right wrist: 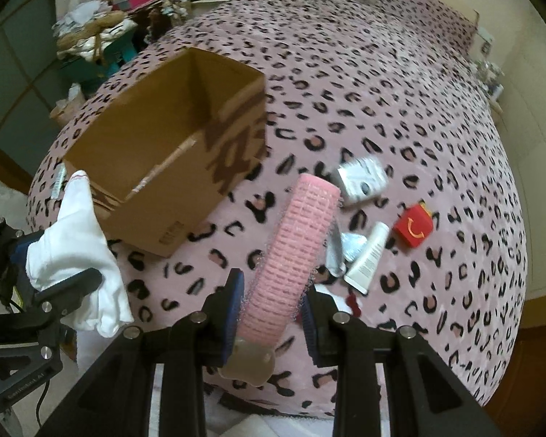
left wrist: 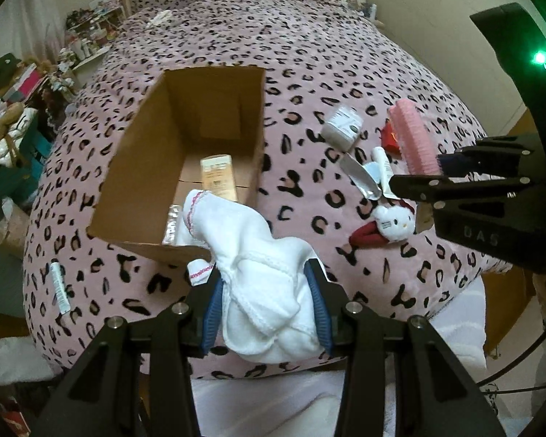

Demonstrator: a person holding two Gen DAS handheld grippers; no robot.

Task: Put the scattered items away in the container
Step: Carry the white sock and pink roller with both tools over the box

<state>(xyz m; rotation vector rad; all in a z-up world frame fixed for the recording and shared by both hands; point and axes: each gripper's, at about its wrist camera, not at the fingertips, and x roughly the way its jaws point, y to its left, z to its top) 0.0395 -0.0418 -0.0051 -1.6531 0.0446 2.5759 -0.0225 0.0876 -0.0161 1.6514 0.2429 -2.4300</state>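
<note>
Socks (left wrist: 265,291) bunched in left jaws, pink roller (right wrist: 295,251) pinched in right jaws, both carried for dropping into box (left wrist: 134,167) at eleven o'clock.

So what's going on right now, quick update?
Left gripper shut on white cloth. Right gripper shut on pink roller. Box open, partly filled. Nothing blocking it.

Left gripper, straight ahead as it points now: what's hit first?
Probably the near wall of the open brown cardboard box, just beyond the white cloth the left gripper holds; depth unclear.
</note>
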